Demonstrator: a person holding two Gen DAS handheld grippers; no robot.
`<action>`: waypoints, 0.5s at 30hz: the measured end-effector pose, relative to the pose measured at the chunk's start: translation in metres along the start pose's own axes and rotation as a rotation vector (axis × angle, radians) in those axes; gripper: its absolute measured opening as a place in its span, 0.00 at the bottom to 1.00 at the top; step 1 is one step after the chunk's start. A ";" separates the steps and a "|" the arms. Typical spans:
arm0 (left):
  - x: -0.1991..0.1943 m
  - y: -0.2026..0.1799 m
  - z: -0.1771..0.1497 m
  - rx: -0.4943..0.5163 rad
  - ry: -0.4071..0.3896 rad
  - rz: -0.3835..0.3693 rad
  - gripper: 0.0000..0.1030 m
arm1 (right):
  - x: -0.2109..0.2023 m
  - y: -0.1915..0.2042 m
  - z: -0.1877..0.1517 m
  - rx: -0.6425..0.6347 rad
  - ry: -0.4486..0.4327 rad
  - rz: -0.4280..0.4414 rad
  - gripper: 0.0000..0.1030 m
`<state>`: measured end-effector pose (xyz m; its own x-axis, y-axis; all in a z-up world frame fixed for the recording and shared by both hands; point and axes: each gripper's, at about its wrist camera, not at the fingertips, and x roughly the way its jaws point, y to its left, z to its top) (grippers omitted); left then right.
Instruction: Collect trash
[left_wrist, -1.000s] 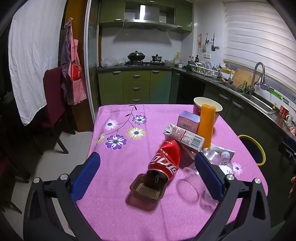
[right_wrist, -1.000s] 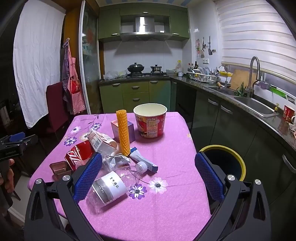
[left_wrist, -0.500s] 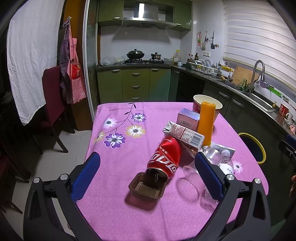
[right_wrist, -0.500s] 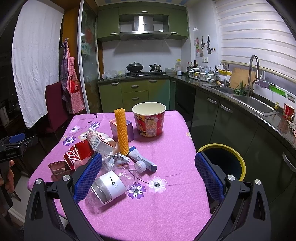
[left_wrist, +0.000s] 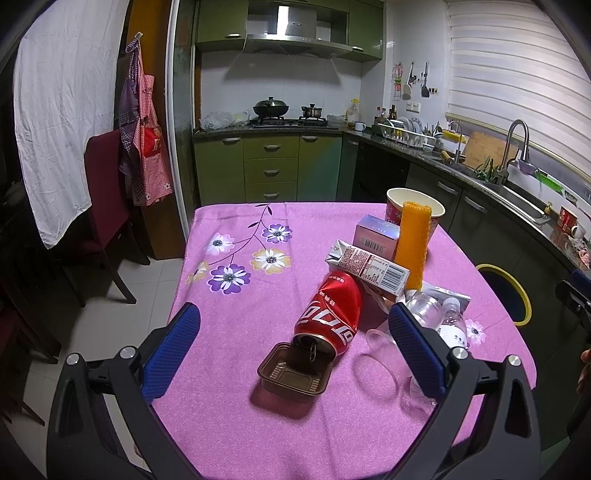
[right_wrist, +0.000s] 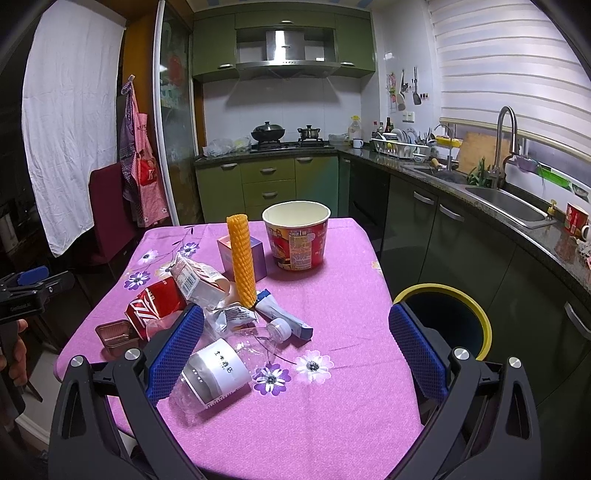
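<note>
Brightness: moderate indoor light, the pink tablecloth (left_wrist: 236, 332) evenly lit, corners dark.
Source: overhead, with a bright strip on the range hood (right_wrist: 284, 40).
Shadows: soft and short, one beside the brown tray (left_wrist: 293, 374), another under the clear bottle (right_wrist: 221, 365).
Glare: mild sheen on the red can (left_wrist: 332, 314) and the white blinds (right_wrist: 517, 66).
Distortion: strong fisheye bending at edges, black vignette.
Focus: sharp throughout, no motion blur.
</note>
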<state>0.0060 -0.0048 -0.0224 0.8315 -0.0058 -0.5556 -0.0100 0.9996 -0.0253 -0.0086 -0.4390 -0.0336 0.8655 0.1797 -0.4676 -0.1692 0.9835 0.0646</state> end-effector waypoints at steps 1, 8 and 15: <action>0.000 0.000 0.000 0.000 0.000 -0.001 0.94 | 0.000 0.000 0.000 -0.001 -0.001 0.001 0.96; 0.001 0.000 -0.002 0.003 0.006 -0.002 0.94 | 0.000 0.000 0.000 0.002 0.002 -0.002 0.96; 0.003 0.000 -0.003 0.004 0.012 -0.001 0.94 | 0.004 -0.001 -0.003 0.006 0.009 -0.002 0.96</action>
<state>0.0069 -0.0046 -0.0266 0.8246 -0.0069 -0.5657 -0.0073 0.9997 -0.0228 -0.0067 -0.4391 -0.0383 0.8617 0.1772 -0.4754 -0.1643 0.9840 0.0689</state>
